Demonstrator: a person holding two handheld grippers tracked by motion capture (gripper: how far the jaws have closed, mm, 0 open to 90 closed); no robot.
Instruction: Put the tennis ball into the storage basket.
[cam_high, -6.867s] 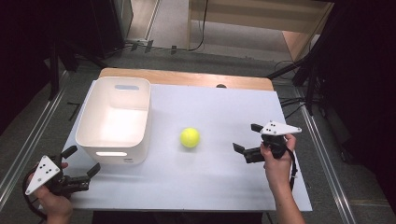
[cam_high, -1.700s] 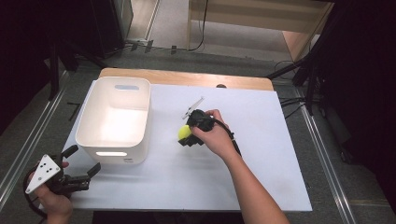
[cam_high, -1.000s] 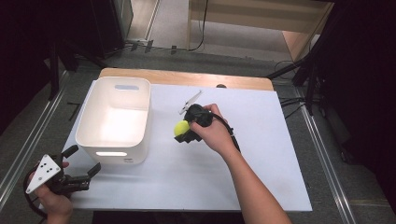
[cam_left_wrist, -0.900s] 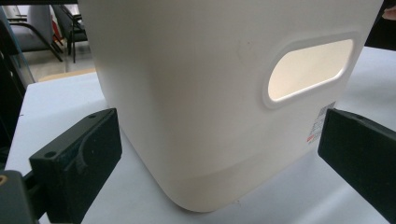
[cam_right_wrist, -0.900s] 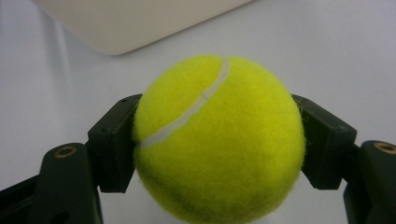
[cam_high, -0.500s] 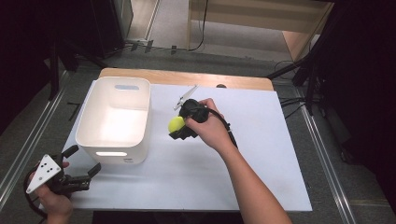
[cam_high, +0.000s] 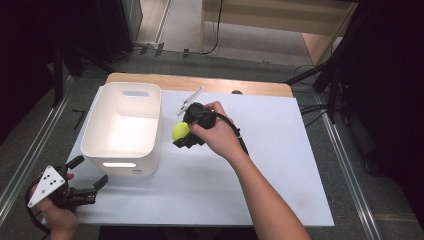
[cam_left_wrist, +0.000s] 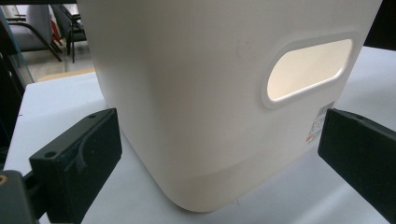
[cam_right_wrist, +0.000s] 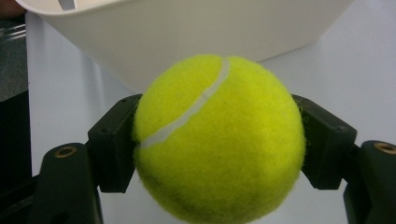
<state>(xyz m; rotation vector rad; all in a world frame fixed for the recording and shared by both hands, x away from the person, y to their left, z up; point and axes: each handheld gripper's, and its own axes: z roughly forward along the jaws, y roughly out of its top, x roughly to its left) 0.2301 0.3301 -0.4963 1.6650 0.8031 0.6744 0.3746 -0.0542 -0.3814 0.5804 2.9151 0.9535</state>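
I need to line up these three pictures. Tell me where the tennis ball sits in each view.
High view: the tennis ball is at centre, held in the right tongs, just right of the white bin.
Left gripper view: no ball here; the bin's handled wall stands ahead of the open left tongs.
Right gripper view: the ball sits at centre, clamped between both jaws, the bin behind it.
Shared landmark: the white bin.

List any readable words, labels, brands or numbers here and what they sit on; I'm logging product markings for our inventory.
No text can be read.
White bin: a small sticker with print and a red mark on its handle side, too small and blurred to read.
Tennis ball in the right gripper: only a white seam, no brand visible.
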